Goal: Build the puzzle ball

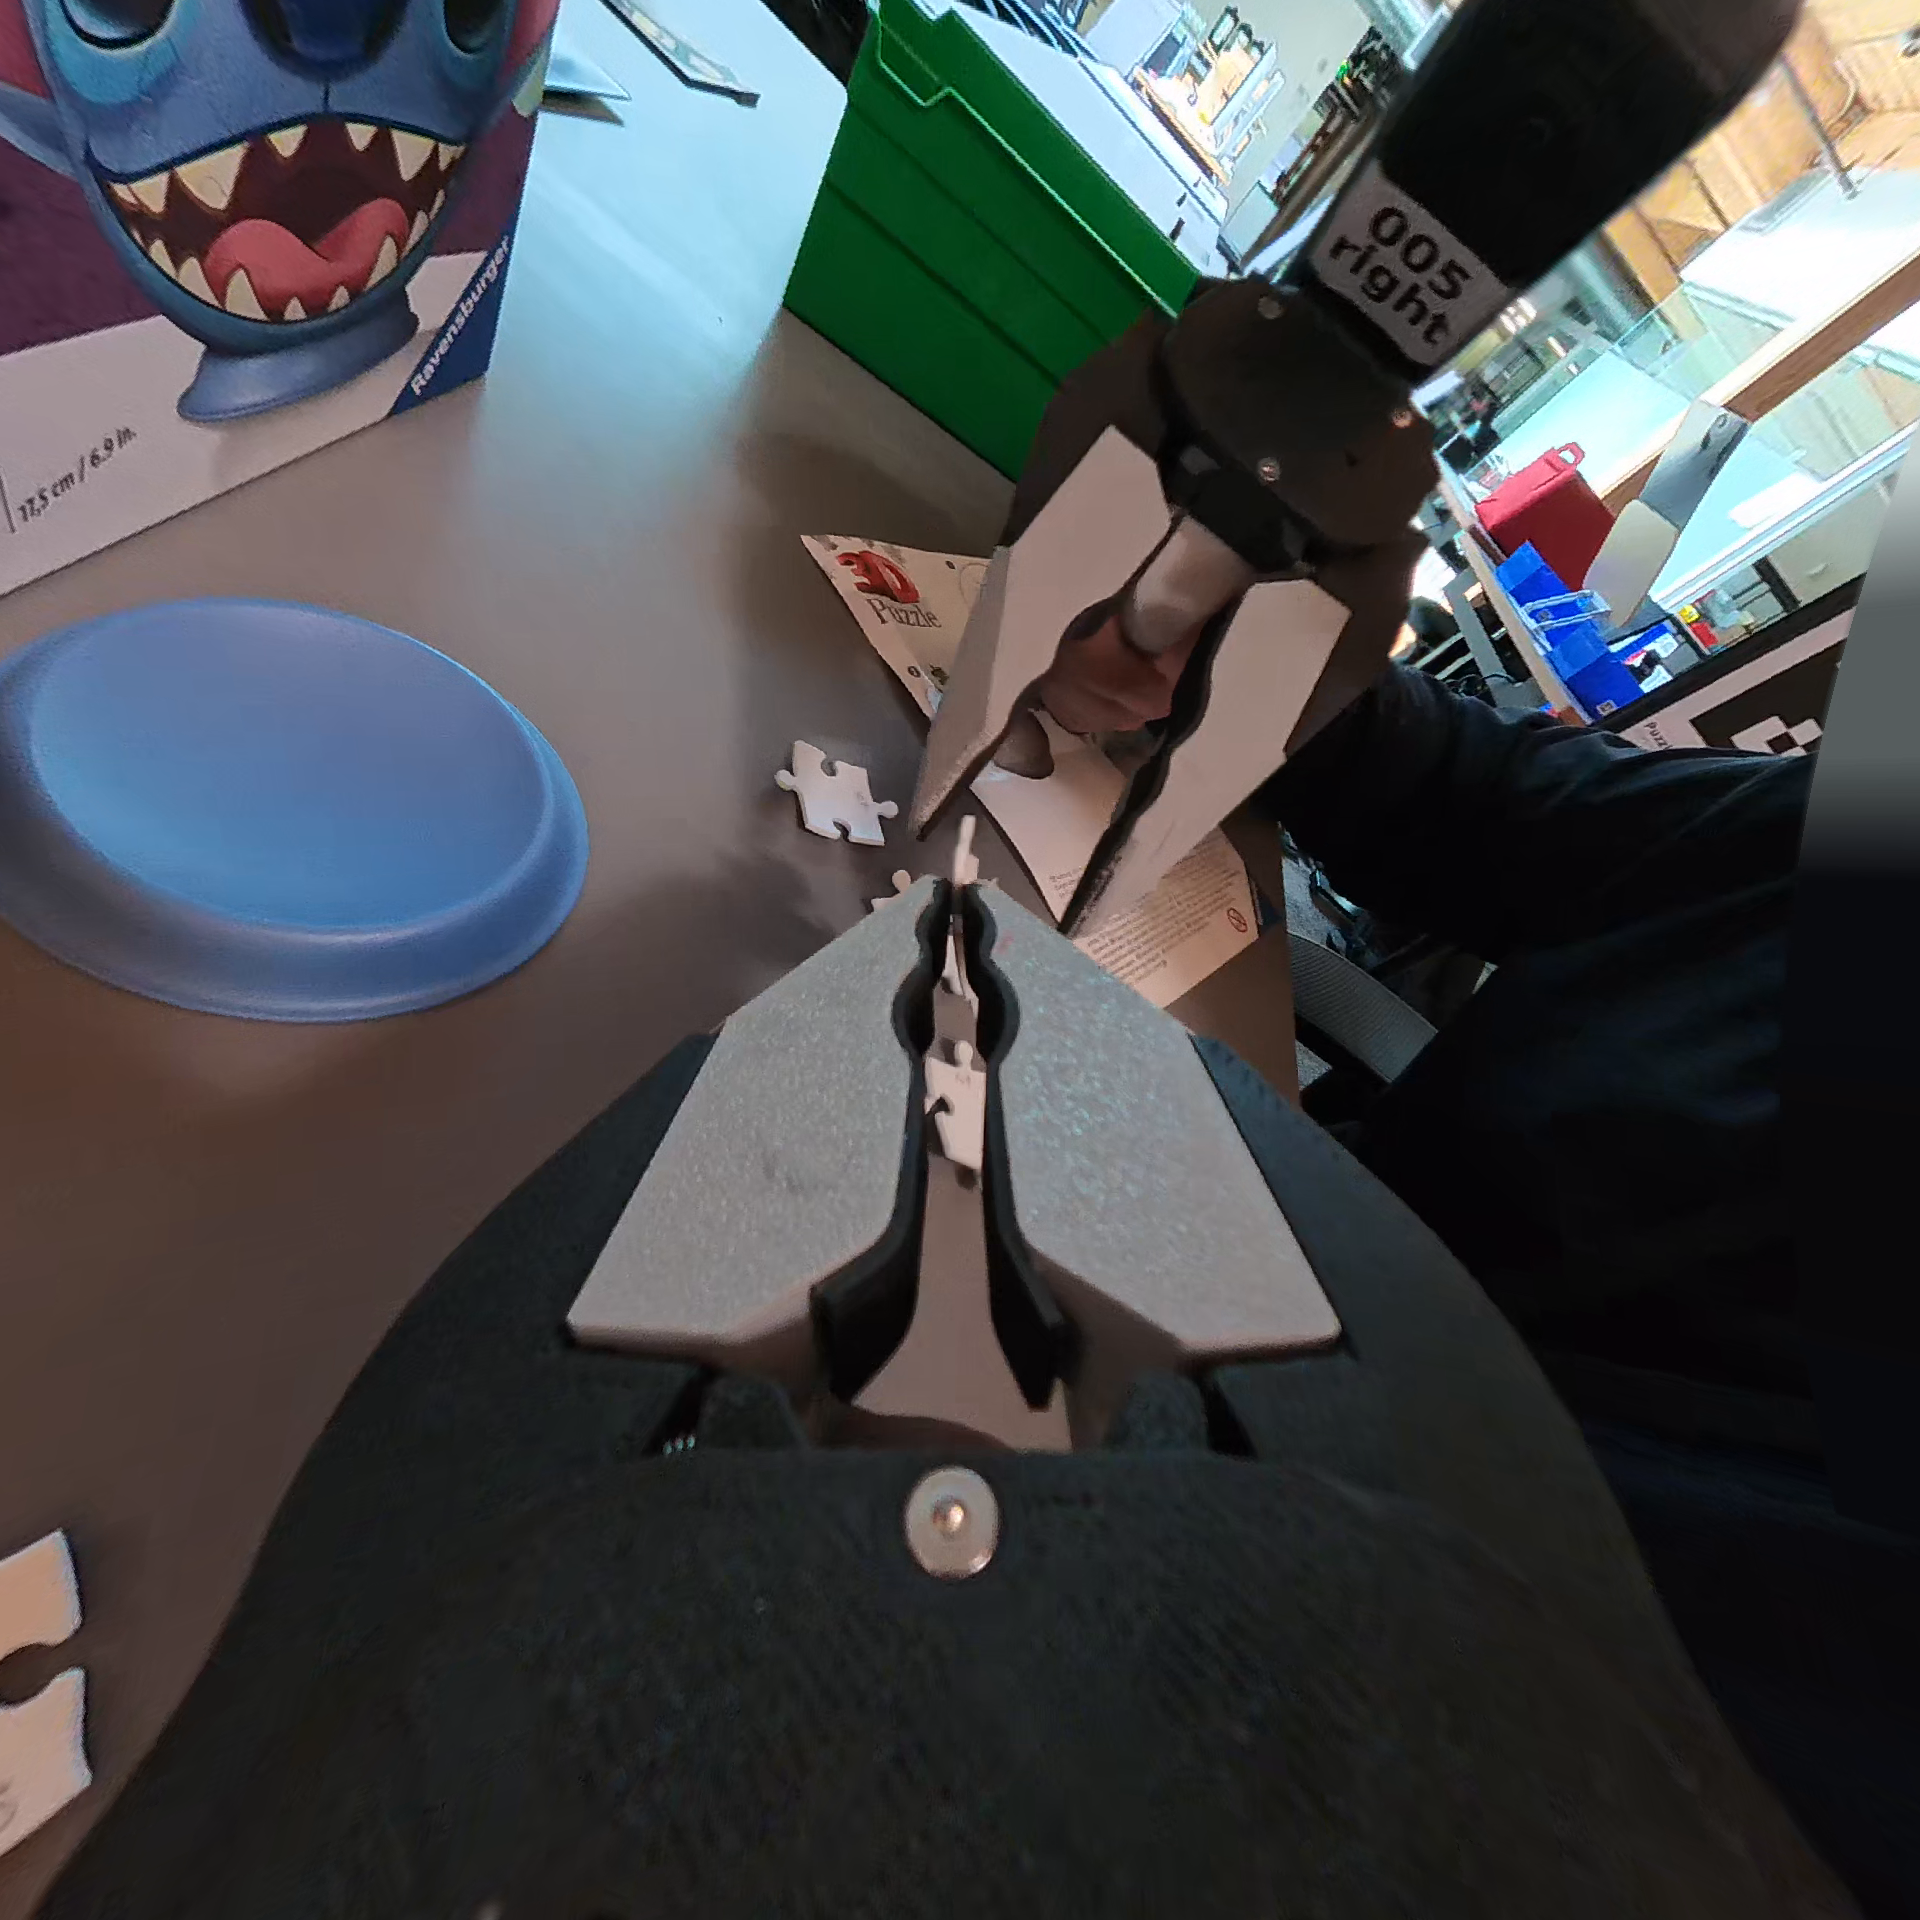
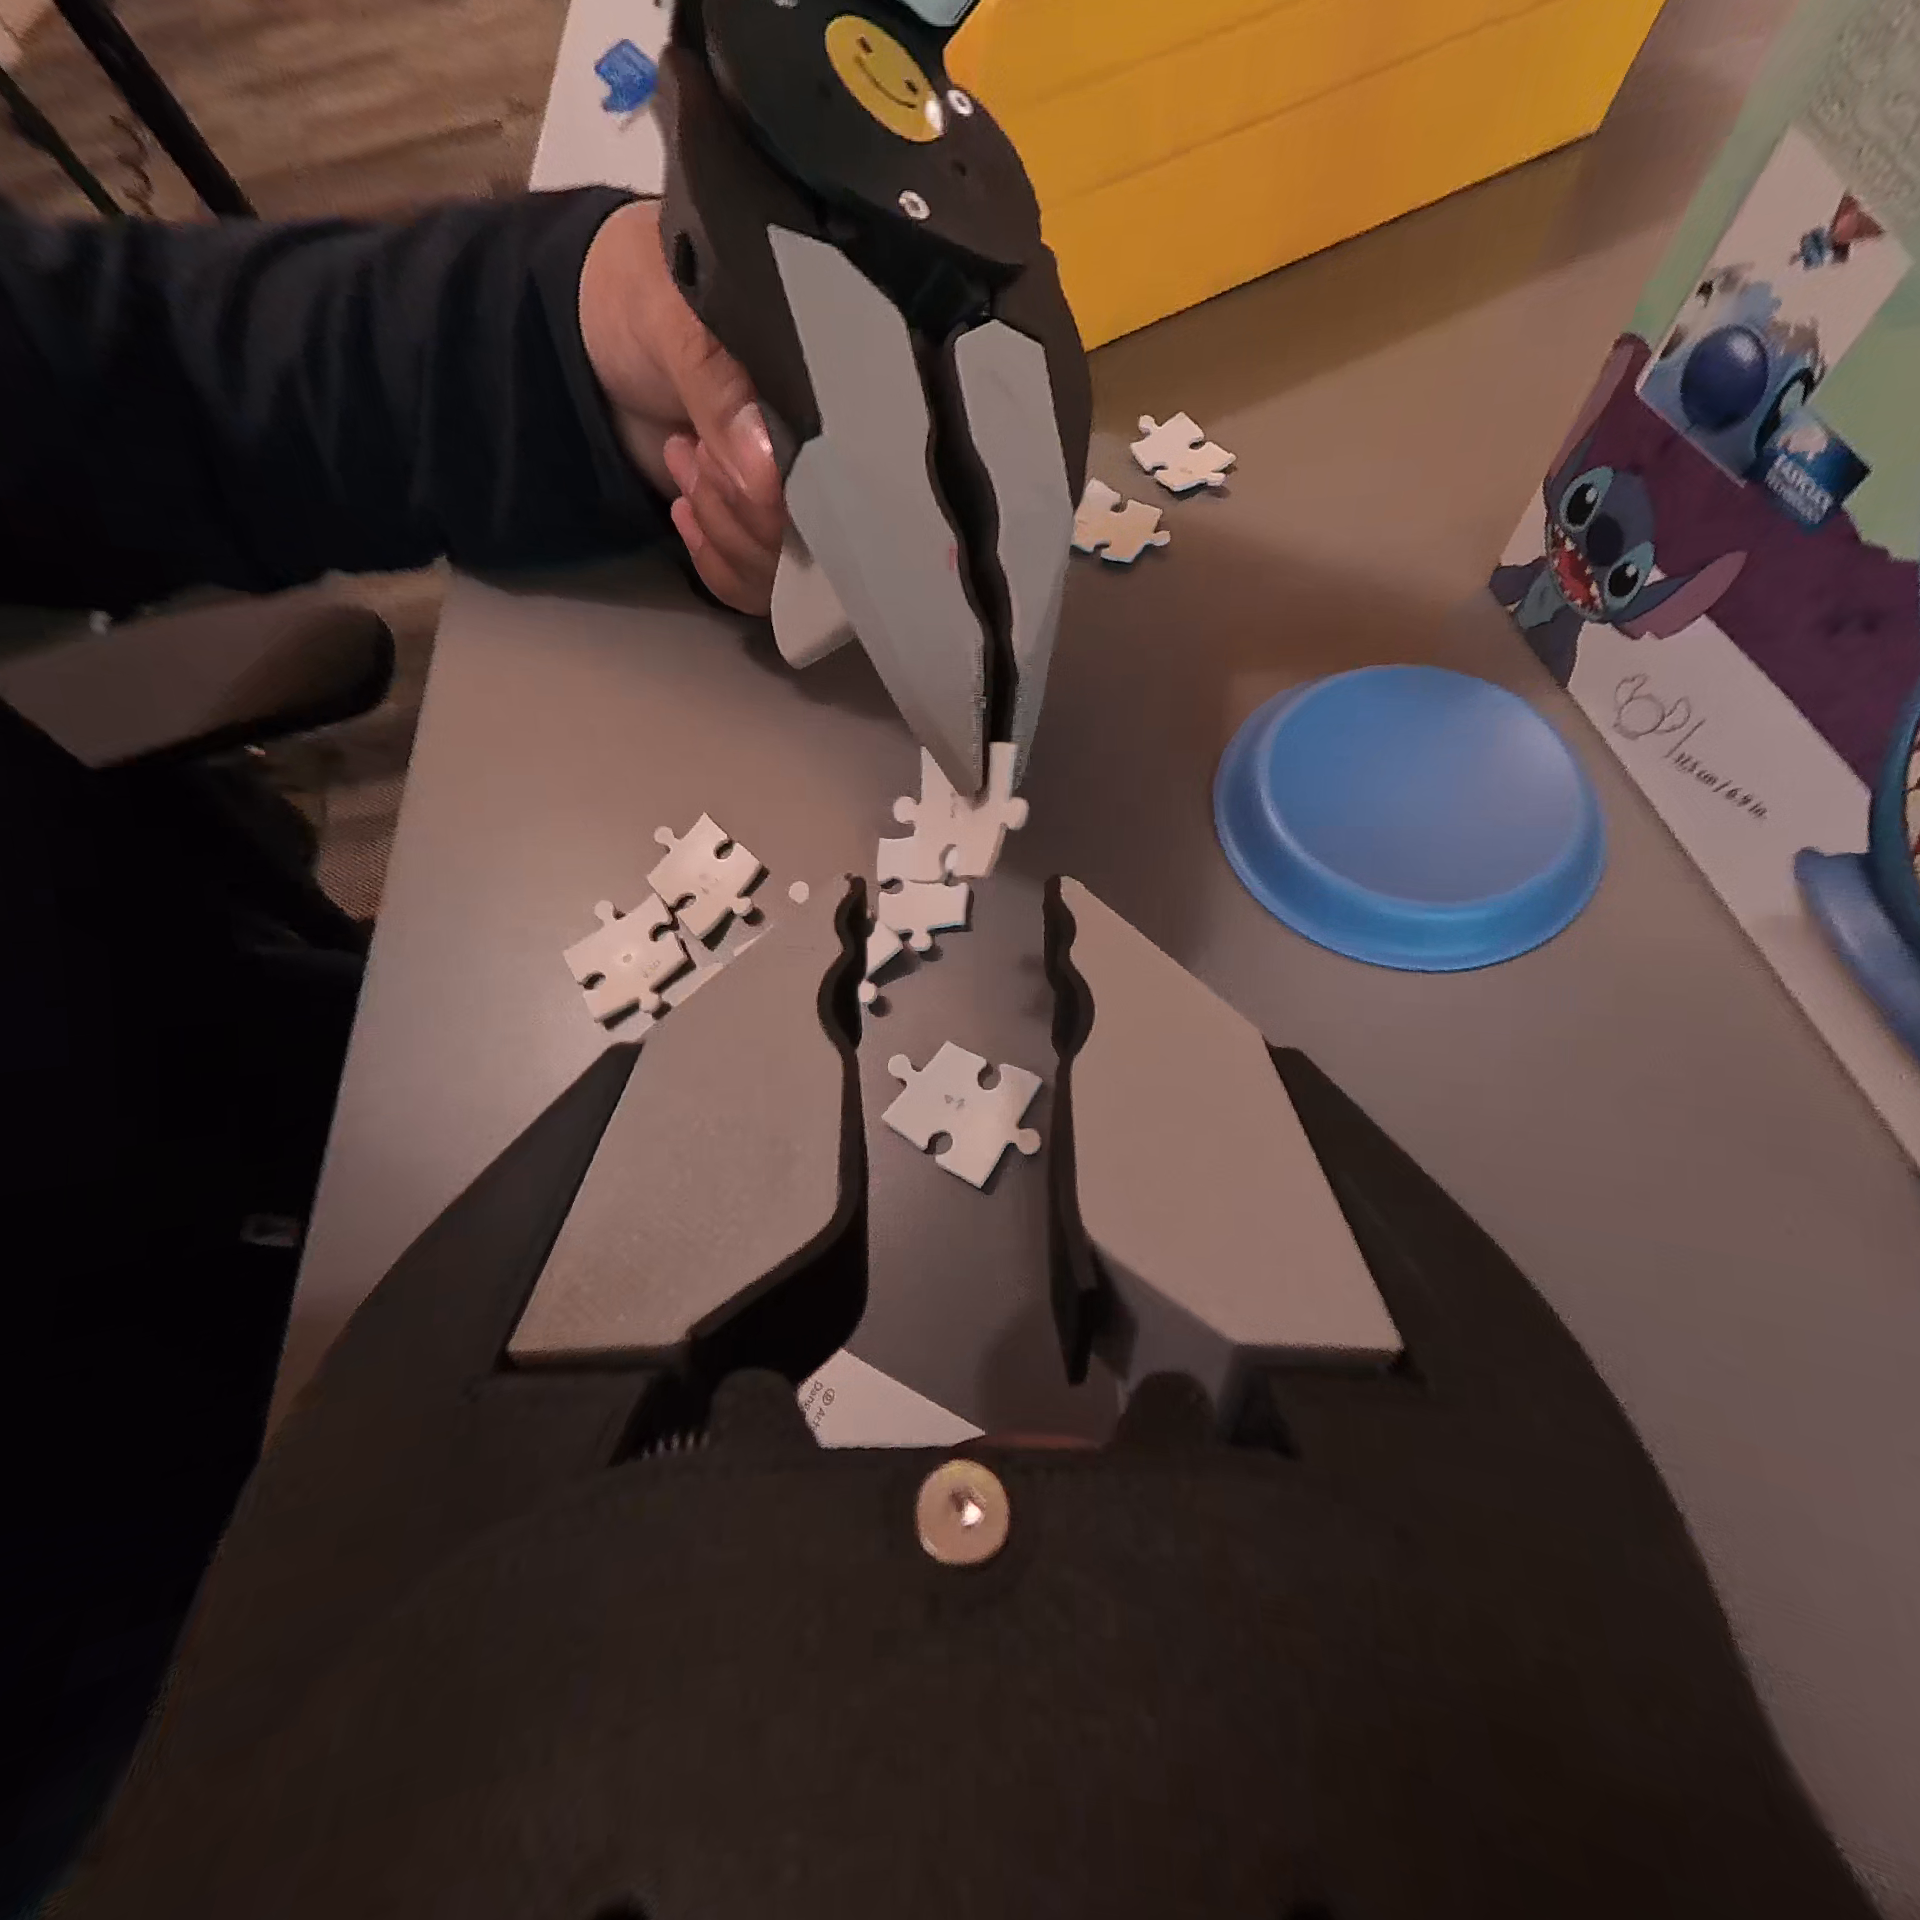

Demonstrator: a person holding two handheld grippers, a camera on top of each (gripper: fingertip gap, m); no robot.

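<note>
My left gripper is shut on a white puzzle piece, seen edge-on at its tips. In the right wrist view this gripper comes down from the top, with the held piece hanging just above other white pieces on the table. I cannot tell if they are joined. My right gripper is open and empty, its fingertips right in front of the held piece. In the left wrist view it points down at my left fingertips. A loose piece lies between its fingers.
A blue round stand sits to the right, also in the left wrist view. The puzzle box stands behind it. More white pieces lie left, others farther back. A bin, a leaflet and a person's sleeve are near.
</note>
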